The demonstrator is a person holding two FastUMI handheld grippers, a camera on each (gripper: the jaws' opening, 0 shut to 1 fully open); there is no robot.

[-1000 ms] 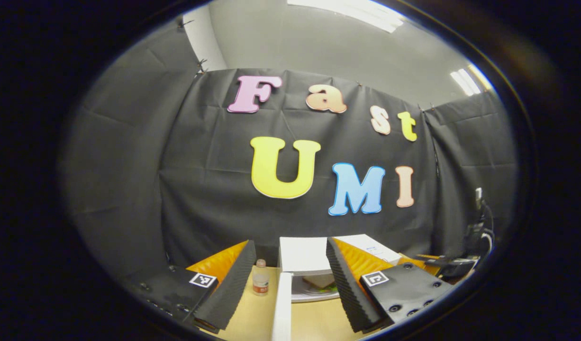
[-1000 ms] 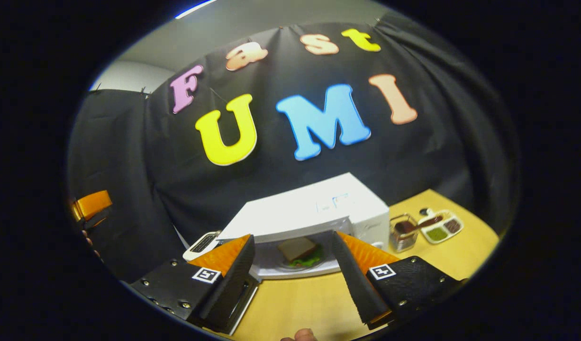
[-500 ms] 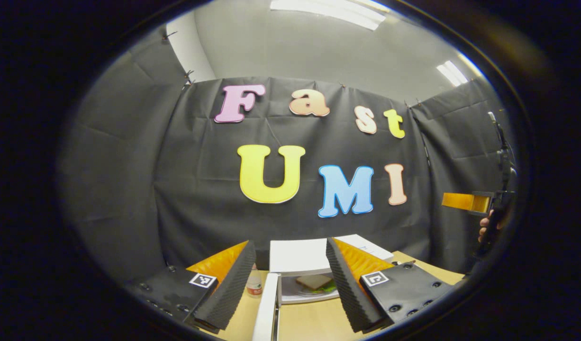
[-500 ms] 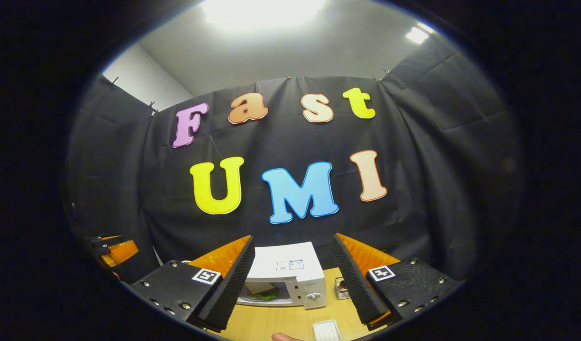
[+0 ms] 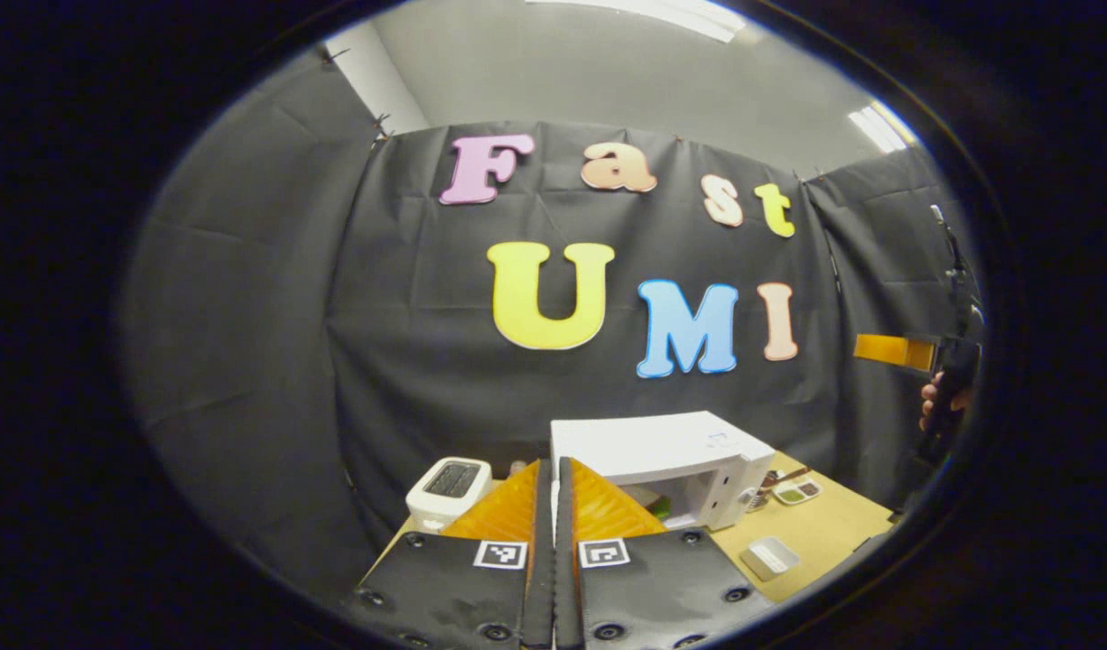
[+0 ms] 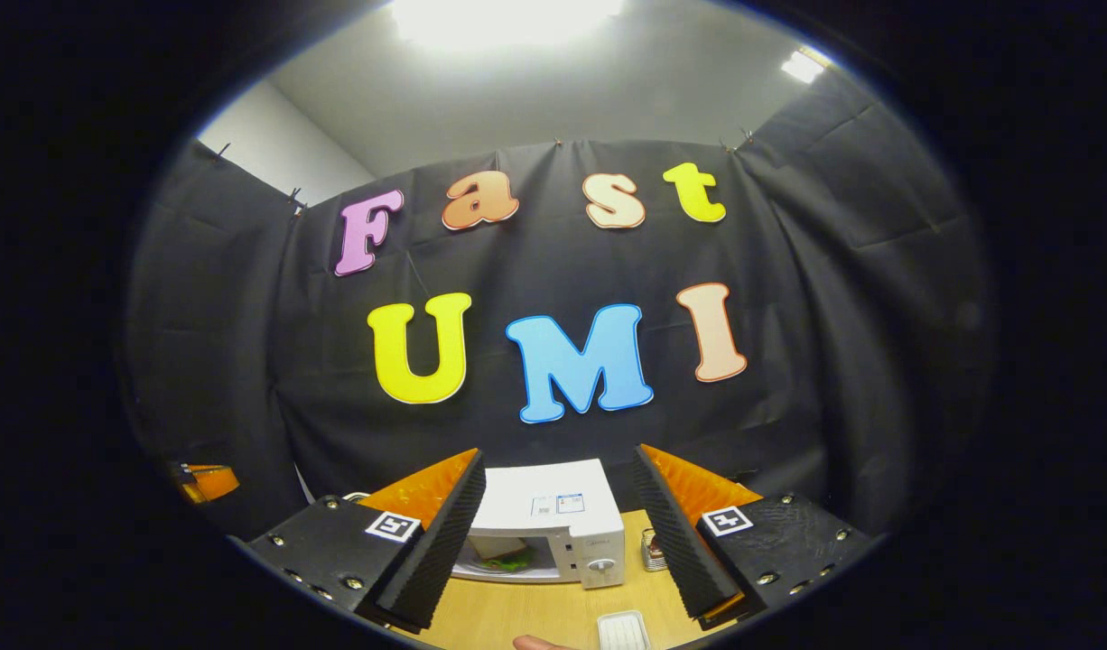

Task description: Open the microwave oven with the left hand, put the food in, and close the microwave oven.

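Note:
The white microwave (image 5: 662, 451) stands on the wooden table (image 5: 833, 533), beyond and right of my left gripper (image 5: 553, 506), whose jaws are shut together with nothing between them. A bit of green food (image 5: 659, 507) shows in the oven's front. In the right gripper view the microwave (image 6: 553, 510) sits between the fingers of my right gripper (image 6: 553, 533), which is open, empty and well back from it. A sandwich with lettuce (image 6: 506, 555) lies inside. The door's position is hidden behind the fingers. The other gripper's orange finger (image 5: 895, 350) and a hand (image 5: 937, 397) hang at the far right.
A white toaster (image 5: 450, 483) stands left of the microwave. Right of it are a sauce dish (image 5: 793, 492) and a small white tray (image 5: 768, 557). A glass jar (image 6: 653, 551) sits by the oven's right side. A white tray (image 6: 621, 627) lies near the table's front edge.
My left gripper went from open to shut and drew back, so the toaster and the whole microwave came into sight. The right gripper backed away from the oven a second ago and now holds still.

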